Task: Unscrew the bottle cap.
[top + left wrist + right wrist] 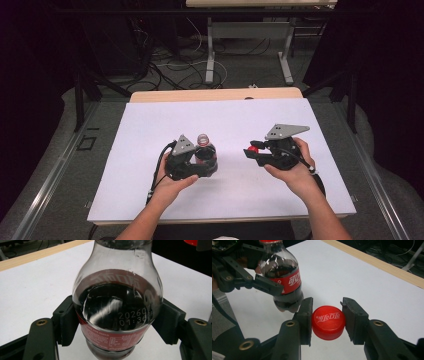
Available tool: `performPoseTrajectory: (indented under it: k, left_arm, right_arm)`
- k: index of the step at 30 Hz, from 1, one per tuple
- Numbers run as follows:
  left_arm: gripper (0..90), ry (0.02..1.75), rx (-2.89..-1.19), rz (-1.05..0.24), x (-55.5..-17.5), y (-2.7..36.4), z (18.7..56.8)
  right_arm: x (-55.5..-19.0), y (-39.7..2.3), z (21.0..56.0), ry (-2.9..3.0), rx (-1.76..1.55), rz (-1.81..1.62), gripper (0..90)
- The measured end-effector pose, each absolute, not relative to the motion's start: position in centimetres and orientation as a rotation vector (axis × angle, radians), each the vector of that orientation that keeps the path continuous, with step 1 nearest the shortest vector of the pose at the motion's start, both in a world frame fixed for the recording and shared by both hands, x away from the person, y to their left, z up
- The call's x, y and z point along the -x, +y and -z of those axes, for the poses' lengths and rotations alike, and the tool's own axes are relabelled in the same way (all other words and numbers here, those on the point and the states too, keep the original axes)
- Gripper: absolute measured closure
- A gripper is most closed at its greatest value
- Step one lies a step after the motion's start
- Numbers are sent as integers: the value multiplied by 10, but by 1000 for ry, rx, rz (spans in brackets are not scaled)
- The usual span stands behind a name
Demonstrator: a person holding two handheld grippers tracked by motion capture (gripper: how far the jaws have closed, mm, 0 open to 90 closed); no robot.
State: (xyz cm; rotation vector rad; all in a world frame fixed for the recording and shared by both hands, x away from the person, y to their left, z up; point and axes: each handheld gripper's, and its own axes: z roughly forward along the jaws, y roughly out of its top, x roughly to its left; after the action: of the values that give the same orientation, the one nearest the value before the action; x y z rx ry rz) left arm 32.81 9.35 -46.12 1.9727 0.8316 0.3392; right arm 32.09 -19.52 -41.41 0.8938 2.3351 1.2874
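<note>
A small cola bottle (205,150) with a red label and dark drink stands upright on the white table sheet (145,125), its mouth uncapped. My left gripper (209,164) is shut on the bottle's body. In the left gripper view its ribbed pads (67,325) press both sides of the bottle (117,305). My right gripper (253,151) is to the right of the bottle, apart from it, shut on the red cap (253,148). In the right gripper view the red cap (328,321) sits between the pads just above the sheet, with the bottle (284,277) and the left gripper (265,287) beyond it.
The white sheet (352,272) covers the table, with a wooden strip (215,94) along its far edge. Beyond stand a desk frame (211,55) and loose cables (170,65) on the floor. Both forearms come in from the near edge.
</note>
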Motion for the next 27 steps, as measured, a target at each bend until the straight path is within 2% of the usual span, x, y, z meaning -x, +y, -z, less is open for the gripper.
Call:
performPoseTrajectory:
  k: [14, 27]
  left_arm:
    - [302, 821, -1968, -347, -354, 78, 441]
    - [302, 870, -1946, -337, -395, 64, 440]
  right_arm:
    - [-321, -210, 435, 2318, -976, -1288, 616]
    - [-324, -217, 449, 2316, -1027, -1278, 616]
